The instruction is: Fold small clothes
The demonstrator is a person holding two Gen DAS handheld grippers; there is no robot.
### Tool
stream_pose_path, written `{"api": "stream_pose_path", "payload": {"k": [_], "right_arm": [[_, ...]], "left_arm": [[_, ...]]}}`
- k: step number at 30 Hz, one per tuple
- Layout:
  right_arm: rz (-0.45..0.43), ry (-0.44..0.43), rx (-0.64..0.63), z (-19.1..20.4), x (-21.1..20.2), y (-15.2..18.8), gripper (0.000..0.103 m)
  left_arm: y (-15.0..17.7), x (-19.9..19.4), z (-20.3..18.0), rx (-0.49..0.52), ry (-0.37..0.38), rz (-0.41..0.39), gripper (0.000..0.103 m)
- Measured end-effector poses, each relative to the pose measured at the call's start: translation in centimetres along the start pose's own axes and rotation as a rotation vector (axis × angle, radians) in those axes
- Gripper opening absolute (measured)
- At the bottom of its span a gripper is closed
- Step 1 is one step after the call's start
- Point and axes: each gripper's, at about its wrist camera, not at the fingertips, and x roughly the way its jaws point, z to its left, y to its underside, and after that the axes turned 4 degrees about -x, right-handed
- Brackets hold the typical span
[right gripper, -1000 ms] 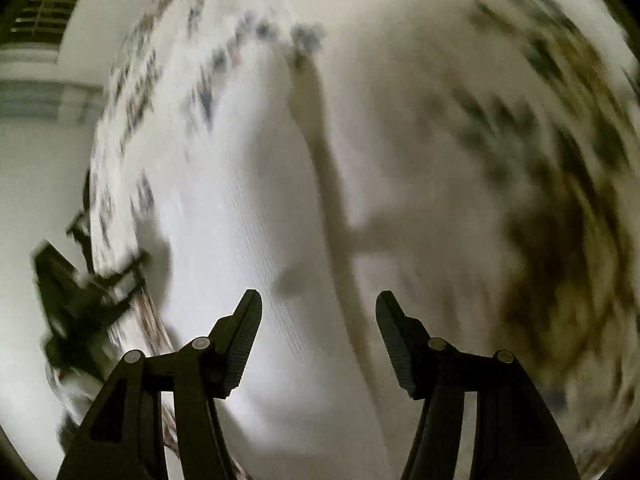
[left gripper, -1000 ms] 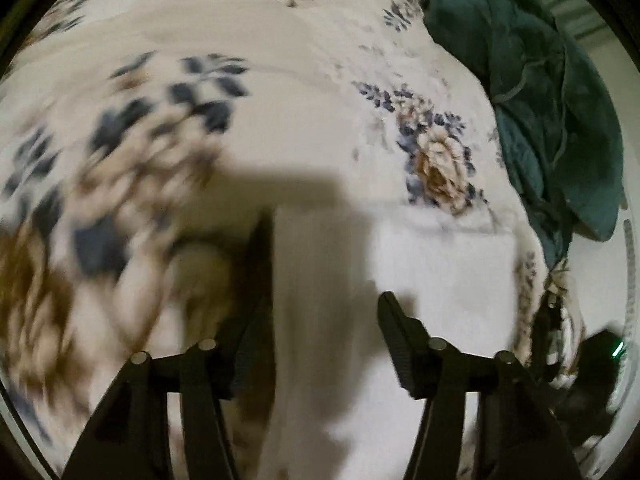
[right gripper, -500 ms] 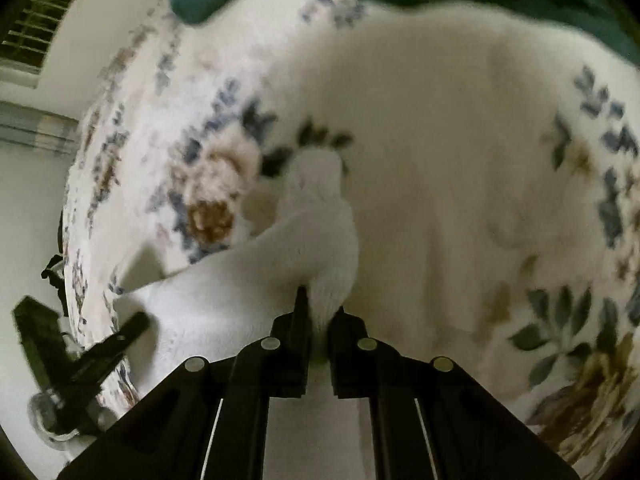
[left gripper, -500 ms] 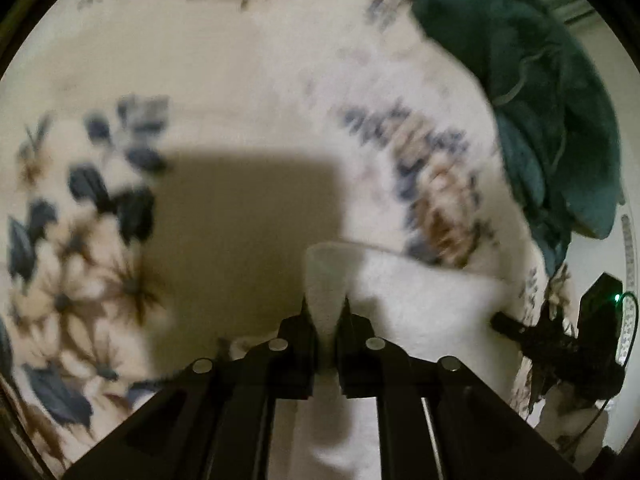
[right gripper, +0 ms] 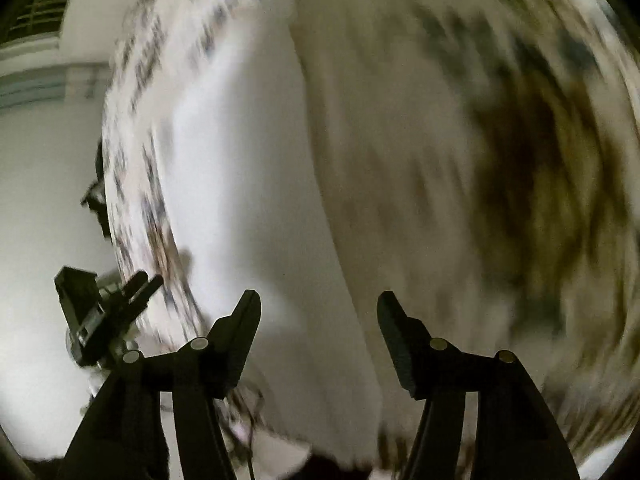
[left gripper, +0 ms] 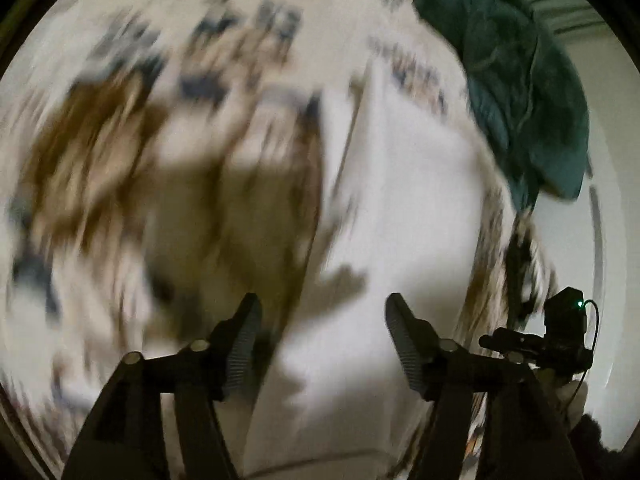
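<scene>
A small white cloth (left gripper: 400,208) lies flat on a floral bedspread (left gripper: 120,152); it also shows in the right wrist view (right gripper: 248,184). My left gripper (left gripper: 320,320) is open and empty, over the cloth's near left edge. My right gripper (right gripper: 318,316) is open and empty, over the cloth's near right edge. Both views are blurred by motion. Each gripper shows at the edge of the other's view: the right gripper (left gripper: 520,344) and the left gripper (right gripper: 140,284).
A dark green garment (left gripper: 520,80) lies in a heap at the far right of the bed. The bedspread (right gripper: 480,160) spreads right of the cloth. A white wall (right gripper: 40,184) and a window (right gripper: 36,12) are beyond the bed's left side.
Half a second ago both grippers were shut on lifted corners of the white cloth. Now both are open and the cloth lies flat. Both views are moving fast.
</scene>
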Motion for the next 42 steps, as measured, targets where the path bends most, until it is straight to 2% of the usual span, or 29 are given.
{"api": "stream_pose_path", "payload": {"k": [1, 4, 8, 10, 12, 16, 17, 18, 19, 22, 26, 29, 33, 36, 38, 40, 42], "right_arm": [[0.044, -0.002, 0.019, -1.0, 0.9, 2.8, 0.063], [0.128, -0.02, 0.08, -3.2, 3.9, 8.1, 0.063], [0.183, -0.084, 0.091, -4.9, 9.1, 13.0, 0.063], [0.215, -0.153, 0.111, -5.4, 11.7, 14.6, 0.063], [0.22, -0.196, 0.129, -5.6, 13.4, 15.6, 0.063], [0.179, -0.298, 0.221, -6.2, 15.0, 16.6, 0.063], [0.173, -0.318, 0.238, -6.3, 15.1, 16.7, 0.06], [0.163, -0.335, 0.247, -6.3, 15.3, 16.9, 0.051], [0.152, -0.347, 0.251, -6.1, 15.3, 16.9, 0.018], [0.134, -0.343, 0.246, -5.2, 14.7, 17.2, 0.015], [0.107, -0.321, 0.202, -3.3, 11.5, 16.9, 0.013], [0.064, -0.318, 0.129, -0.8, 7.9, 15.4, 0.013], [-0.033, -0.331, 0.053, 3.2, 3.2, 10.2, 0.013], [-0.115, -0.326, 0.016, 5.8, 0.4, 4.0, 0.013], [-0.178, -0.302, -0.009, 7.3, -1.1, -1.6, 0.013], [-0.232, -0.266, -0.022, 8.2, -1.9, -6.8, 0.013], [-0.277, -0.218, -0.045, 9.7, -2.3, -12.6, 0.013]], "left_arm": [[1.7, 0.3, 0.7, -0.015, -0.004, 0.023, 0.065], [6.9, 2.4, 2.7, -0.065, -0.002, 0.112, 0.065], [11.5, 6.7, 4.0, -0.044, -0.043, 0.203, 0.065], [12.6, 7.8, 4.0, -0.039, -0.027, 0.214, 0.065], [13.2, 7.9, 3.8, -0.041, -0.006, 0.19, 0.066], [12.9, 7.7, 4.0, -0.087, 0.032, 0.165, 0.065], [12.9, 7.4, 4.0, -0.098, 0.042, 0.149, 0.058], [13.2, 7.1, 4.5, -0.1, 0.049, 0.14, 0.023], [13.4, 6.9, 4.5, -0.105, 0.065, 0.137, 0.015], [13.7, 5.6, 3.6, -0.126, 0.123, 0.112, 0.014], [12.6, 3.3, 2.3, -0.252, 0.305, 0.111, 0.014], [10.3, 1.6, 0.8, -0.272, 0.375, 0.087, 0.014], [3.5, 0.1, -2.9, -0.251, 0.432, 0.036, 0.014], [-2.9, 0.4, -5.3, -0.23, 0.439, -0.013, 0.014], [-7.0, 1.3, -6.3, -0.241, 0.452, -0.022, 0.015], [-11.9, 2.8, -6.5, -0.284, 0.45, -0.022, 0.017], [-16.6, 4.5, -6.8, -0.301, 0.452, -0.023, 0.025]]}}
